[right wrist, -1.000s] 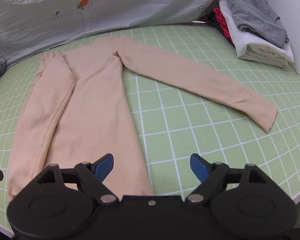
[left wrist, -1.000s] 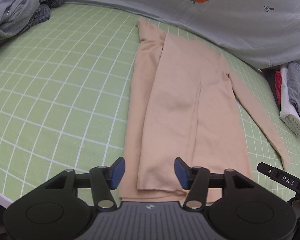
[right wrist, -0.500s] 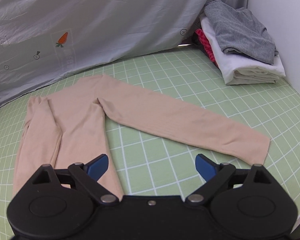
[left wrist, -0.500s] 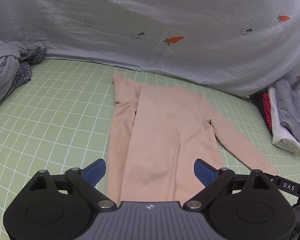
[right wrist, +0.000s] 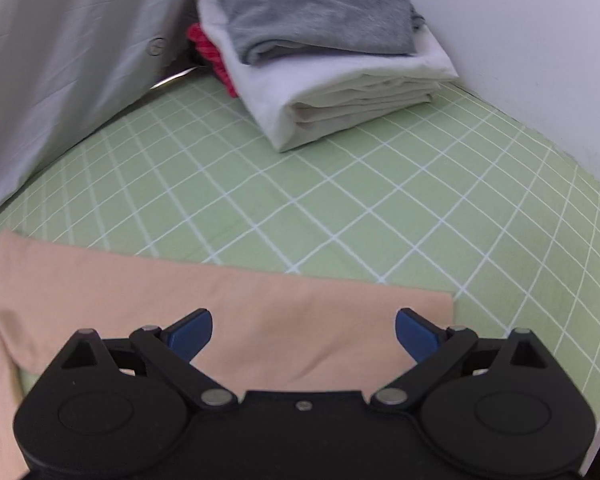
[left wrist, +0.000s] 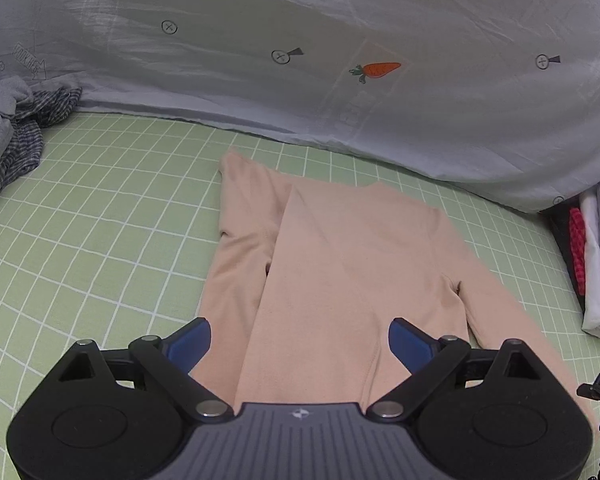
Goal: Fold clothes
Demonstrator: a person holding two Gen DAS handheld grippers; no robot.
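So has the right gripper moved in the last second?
Yes. The right gripper has swung right: the folded stack, a fixed thing, now sits ahead of it, and it hangs over the sleeve end.

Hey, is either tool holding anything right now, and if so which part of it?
Nothing is held. The left tool is open above the peach shirt, and the right tool is open over its spread sleeve.

Your left tongs are matte black linkage arms with silver pivot screws, blue fingertip pads and a ribbed grey base bearing a small white emblem. Your right tongs match, though their base is plain black around one centre screw.
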